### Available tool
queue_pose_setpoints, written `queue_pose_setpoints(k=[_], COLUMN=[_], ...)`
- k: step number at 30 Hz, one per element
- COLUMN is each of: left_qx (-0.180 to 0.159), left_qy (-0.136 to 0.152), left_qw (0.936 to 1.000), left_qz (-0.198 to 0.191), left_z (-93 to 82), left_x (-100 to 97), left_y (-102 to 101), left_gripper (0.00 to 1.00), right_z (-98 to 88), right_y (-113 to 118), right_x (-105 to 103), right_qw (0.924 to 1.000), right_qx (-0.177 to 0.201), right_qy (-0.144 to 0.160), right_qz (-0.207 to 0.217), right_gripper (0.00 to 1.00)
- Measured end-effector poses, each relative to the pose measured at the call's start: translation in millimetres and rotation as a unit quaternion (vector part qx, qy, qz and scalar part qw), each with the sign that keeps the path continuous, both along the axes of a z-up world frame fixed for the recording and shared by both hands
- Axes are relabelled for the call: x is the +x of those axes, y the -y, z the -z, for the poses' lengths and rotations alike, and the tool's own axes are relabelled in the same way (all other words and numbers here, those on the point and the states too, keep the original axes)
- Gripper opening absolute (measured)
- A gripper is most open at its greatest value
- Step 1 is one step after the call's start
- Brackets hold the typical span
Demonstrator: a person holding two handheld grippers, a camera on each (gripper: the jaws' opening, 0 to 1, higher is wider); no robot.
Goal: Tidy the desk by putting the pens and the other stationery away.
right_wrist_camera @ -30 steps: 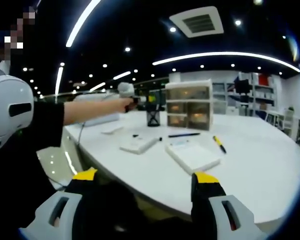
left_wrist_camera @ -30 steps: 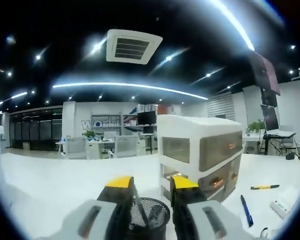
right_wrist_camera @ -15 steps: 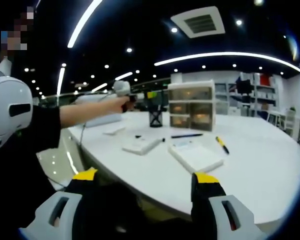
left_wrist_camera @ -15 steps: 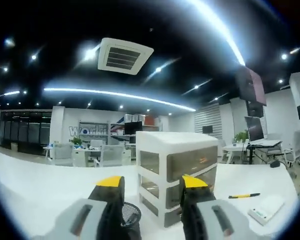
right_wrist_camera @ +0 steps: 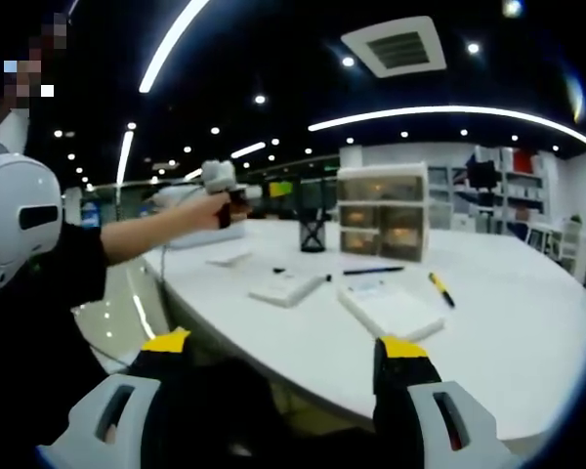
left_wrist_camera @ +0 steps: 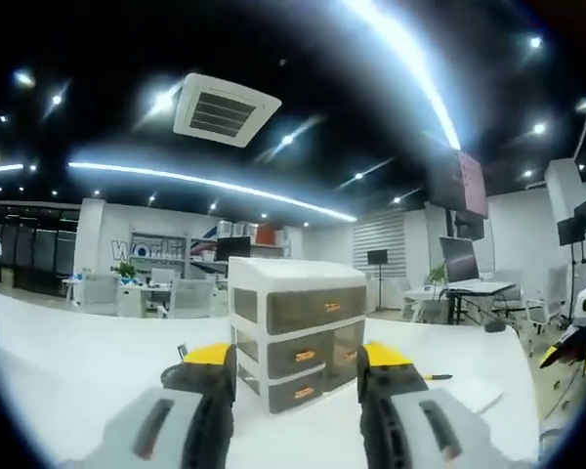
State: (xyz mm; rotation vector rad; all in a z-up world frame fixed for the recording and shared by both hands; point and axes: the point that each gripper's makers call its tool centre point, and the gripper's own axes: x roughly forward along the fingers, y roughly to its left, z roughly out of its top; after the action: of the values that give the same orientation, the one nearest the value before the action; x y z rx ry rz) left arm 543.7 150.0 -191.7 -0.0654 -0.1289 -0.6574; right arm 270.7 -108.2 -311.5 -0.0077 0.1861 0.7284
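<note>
- Left claw (left_wrist_camera: pixel 295 363): jaws apart, nothing between them, held above the white counter (left_wrist_camera: pixel 68 362) and facing the drawer unit (left_wrist_camera: pixel 298 332).
- Right claw (right_wrist_camera: pixel 285 354): jaws wide apart, empty, at the counter's near edge.
- In the right gripper view, the mesh cup (right_wrist_camera: pixel 313 233) stands beside the drawer unit, with pens in it.
- A black pen (right_wrist_camera: pixel 373 270) and a yellow pen (right_wrist_camera: pixel 440 288) lie on the counter near a notepad (right_wrist_camera: pixel 391 309) and a white box (right_wrist_camera: pixel 287 287).
</note>
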Motion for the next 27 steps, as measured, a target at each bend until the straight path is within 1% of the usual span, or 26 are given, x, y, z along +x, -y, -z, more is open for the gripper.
queue_pose_setpoints(k=[3,6,9,11,12,17,19,24,27], left_qx=[-0.003,-0.001,0.012,0.022,0.027,0.038,0.04,0.038,0.046], left_qy=[0.001,-0.004,-0.014,-0.013,-0.013,-0.005,-0.004,-0.008,-0.013], left_qw=[1.0,0.9998,0.9994,0.9991,0.9988,0.9979,0.9976,0.9971,0.9965], left_qz=[0.006,0.019,0.031,0.035,0.038,0.051,0.056,0.066,0.068], left_z=[3.1,12.8,27.3,34.2,37.7,42.3,43.7,53.0,61.0], left_x=[-14.0,-30.3,-45.6,-56.6,-65.5,-93.9,-101.7,-127.4,-139.3], left_y=[-4.3,-5.6,-3.0,-2.2,-1.8,2.1,0.7,-2.6,-3.8], left_gripper=[0.52,0.53,0.53,0.53,0.54,0.54,0.55,0.57,0.58], right_z=[-0.6,-0.9,-0.2,1.0,2.3,2.5,2.7,3.2,3.4], right_y=[-3.4,-5.6,-7.9,-9.9,-11.6,-14.2,-14.7,-13.9,-13.7], right_x=[-0.6,-1.0,-1.2,-1.5,-1.9,-2.8,-3.2,-3.9,-4.2], right_qw=[1.0,1.0,1.0,0.9999,0.9999,0.9999,0.9999,0.9999,0.9999], right_qx=[0.0,0.0,0.001,0.001,0.0,0.0,0.0,0.0,0.001], right_qy=[0.001,0.002,0.001,-0.001,-0.002,-0.003,-0.003,-0.003,-0.003], right_qz=[-0.003,-0.006,-0.008,-0.01,-0.012,-0.014,-0.015,-0.014,-0.014], right_gripper=[0.71,0.71,0.71,0.71,0.71,0.71,0.71,0.71,0.71])
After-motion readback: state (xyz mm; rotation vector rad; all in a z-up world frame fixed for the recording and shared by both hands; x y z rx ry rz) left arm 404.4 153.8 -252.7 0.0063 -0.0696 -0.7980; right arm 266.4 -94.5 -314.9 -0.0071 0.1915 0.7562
